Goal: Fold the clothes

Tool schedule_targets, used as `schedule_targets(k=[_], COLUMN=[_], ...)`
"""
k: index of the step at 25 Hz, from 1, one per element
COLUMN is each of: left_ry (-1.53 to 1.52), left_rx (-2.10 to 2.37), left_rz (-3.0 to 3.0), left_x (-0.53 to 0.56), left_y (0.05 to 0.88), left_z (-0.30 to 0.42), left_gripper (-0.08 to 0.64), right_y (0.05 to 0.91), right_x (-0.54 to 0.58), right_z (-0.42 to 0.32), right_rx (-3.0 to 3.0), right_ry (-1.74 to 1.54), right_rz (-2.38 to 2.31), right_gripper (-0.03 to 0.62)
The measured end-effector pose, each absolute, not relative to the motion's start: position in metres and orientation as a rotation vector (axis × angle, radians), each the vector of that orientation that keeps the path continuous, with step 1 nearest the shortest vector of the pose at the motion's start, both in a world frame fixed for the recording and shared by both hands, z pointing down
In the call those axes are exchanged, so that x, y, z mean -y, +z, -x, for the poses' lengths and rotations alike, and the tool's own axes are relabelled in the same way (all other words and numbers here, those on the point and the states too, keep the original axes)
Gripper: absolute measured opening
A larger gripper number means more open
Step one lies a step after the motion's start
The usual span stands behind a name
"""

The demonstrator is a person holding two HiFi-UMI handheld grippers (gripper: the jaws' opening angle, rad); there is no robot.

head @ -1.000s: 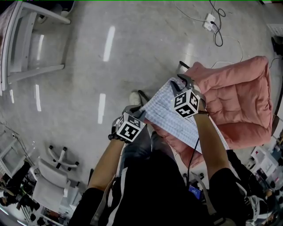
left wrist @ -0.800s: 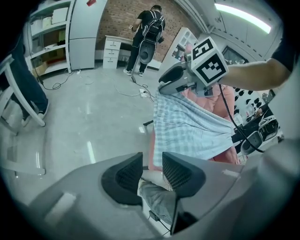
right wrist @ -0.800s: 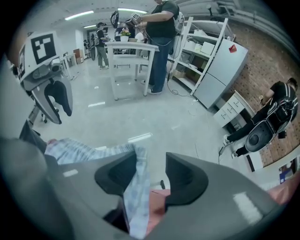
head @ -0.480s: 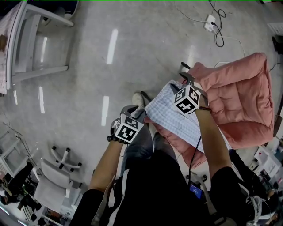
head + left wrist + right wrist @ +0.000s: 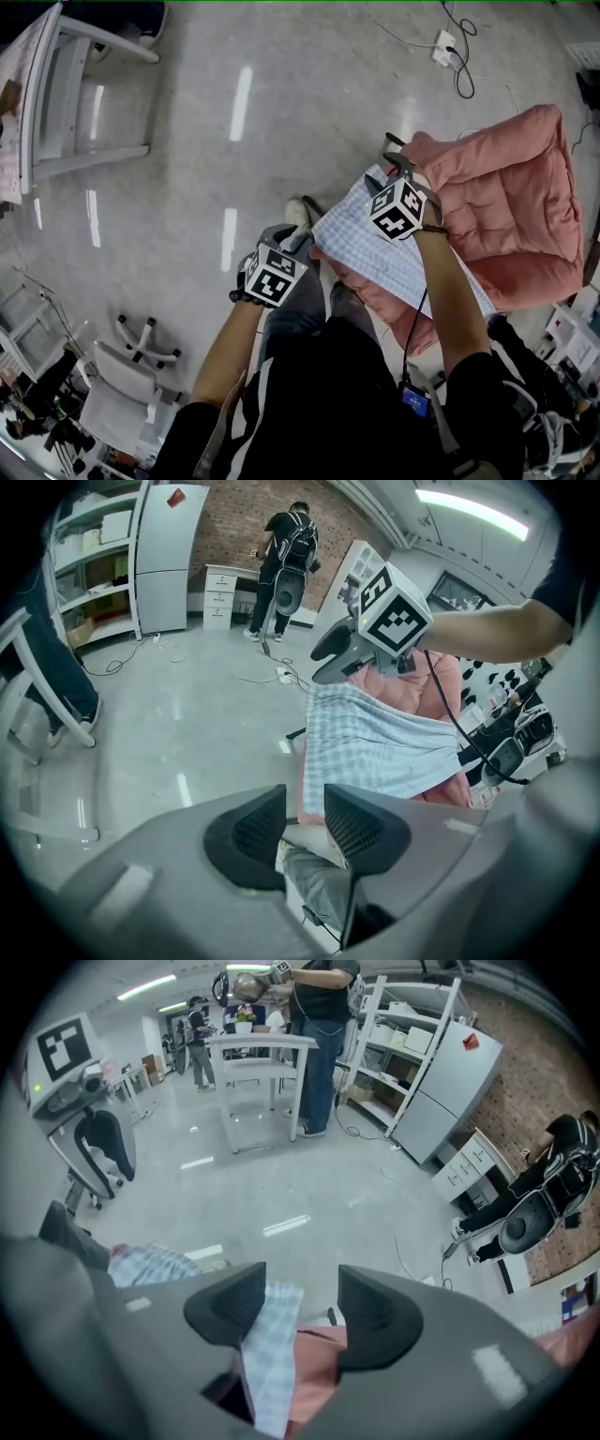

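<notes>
Markings first: black and white square patterns on the cube of each gripper. Red sticker [image 5: 176,497] on tall white cupboard [image 5: 164,564] in the left gripper view, print too small to read.

Cloth [image 5: 361,246] with blue and white checks, folded into a long shape. Lies over the front edge of a pink cushion [image 5: 506,197], partly under the right arm. In the head view, long side running slantwise, from the top left by the right gripper [image 5: 392,155] down to the bottom right. Short end facing the grey floor [image 5: 281,112] and the left gripper [image 5: 292,239]. In the left gripper view, hanging down over the pink edge.

Left gripper: just beside the near left corner of the cloth, above a leg in grey trousers [image 5: 300,309]. Jaws a little apart, having just opened a bit, with nothing pinched between them. Only the cushion edge and the leg seen far past the gap.

Right gripper: at the far corner of the cloth, pointing steeply down. Jaws wide apart, just now opening more. Cloth edge between them, leaning on one pad [image 5: 234,1307], away from the other, so not squeezed.

White plug box [image 5: 442,44] with black wire on the floor, well apart from the cushion.
</notes>
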State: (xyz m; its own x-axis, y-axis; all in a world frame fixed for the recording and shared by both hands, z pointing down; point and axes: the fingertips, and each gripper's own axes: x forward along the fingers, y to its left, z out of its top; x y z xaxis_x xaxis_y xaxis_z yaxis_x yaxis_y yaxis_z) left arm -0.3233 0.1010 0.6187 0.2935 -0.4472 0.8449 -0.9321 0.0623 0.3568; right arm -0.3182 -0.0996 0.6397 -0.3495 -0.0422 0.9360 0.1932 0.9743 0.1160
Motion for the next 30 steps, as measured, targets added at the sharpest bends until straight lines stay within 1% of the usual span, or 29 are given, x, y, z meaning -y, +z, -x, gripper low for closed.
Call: schedule_targets(k=[3,7,12,15,21,30], left_ry=[0.63,0.683,0.77,0.819,0.909,0.984], left_rx=[1.313,1.305,1.27,1.25,1.222,1.207], left_rz=[-1.599,-1.687,-1.819,-1.869,-1.933,-2.002], left_x=[-0.091,-0.059,-0.017,-0.004,0.016,0.04], left_y=[0.606,0.582,0.557,0.553,0.541,0.528], left_z=[0.327,0.325,0.302,0.282,0.206,0.08], left_gripper=[0.135,0.135,0.135,0.133,0.123,0.116], right_y=[0.616,0.59,0.564,0.553,0.555,0.541], right_x=[0.098,0.105,0.123,0.132,0.142,0.126], right_z=[0.314,0.286,0.231,0.175,0.018,-0.142], right_rx=[1.987,2.029,2.064,2.066,2.005,1.99], right_ry=[-0.205,-0.146,-0.081,-0.04,0.05,0.098], right_rz=[0.056,-0.027,-0.19,-0.298,-0.432,-0.538], right_gripper=[0.198,0.165,0.158,0.156,0.142,0.132])
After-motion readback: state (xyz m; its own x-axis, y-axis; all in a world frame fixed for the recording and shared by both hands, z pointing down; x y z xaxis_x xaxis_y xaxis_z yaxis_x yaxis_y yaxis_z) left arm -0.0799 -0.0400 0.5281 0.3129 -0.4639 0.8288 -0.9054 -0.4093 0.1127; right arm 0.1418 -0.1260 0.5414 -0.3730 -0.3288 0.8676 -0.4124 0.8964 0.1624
